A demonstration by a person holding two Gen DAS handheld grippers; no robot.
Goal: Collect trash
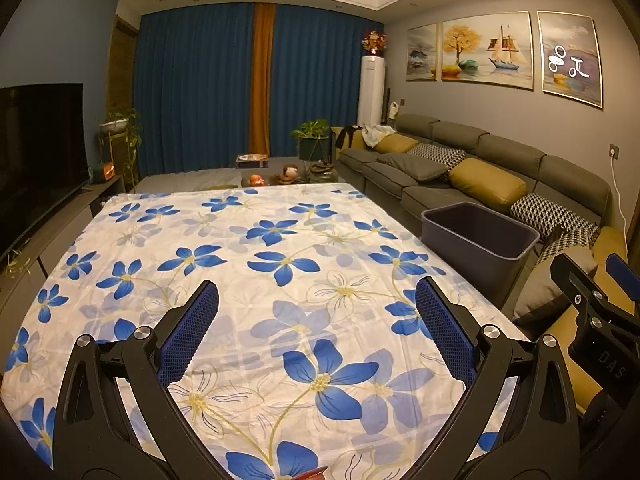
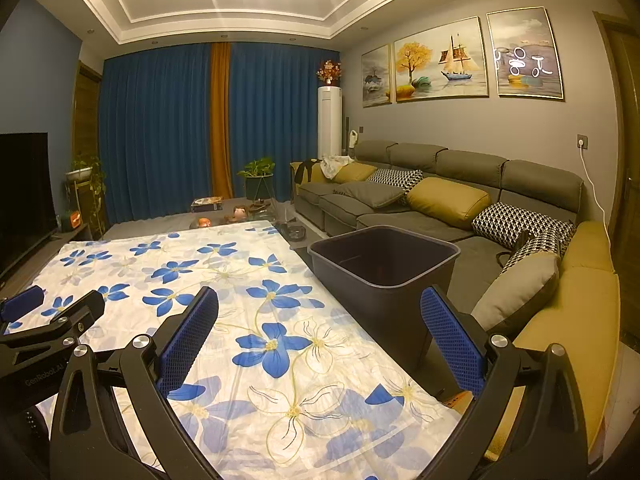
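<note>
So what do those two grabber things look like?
The left gripper and the right gripper look alike: black angular frames with shiny silver round bolts, and jaws lined with bumpy blue pads. White letters reading DAS show on the right one's side, and GenRobot.AI on the left one's. No cables or sleeves show.

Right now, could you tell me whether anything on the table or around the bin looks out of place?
Nothing stands out. The floral tablecloth lies flat with no trash visible on it, and the grey bin stands upright beside the table, next to the sofa.
</note>
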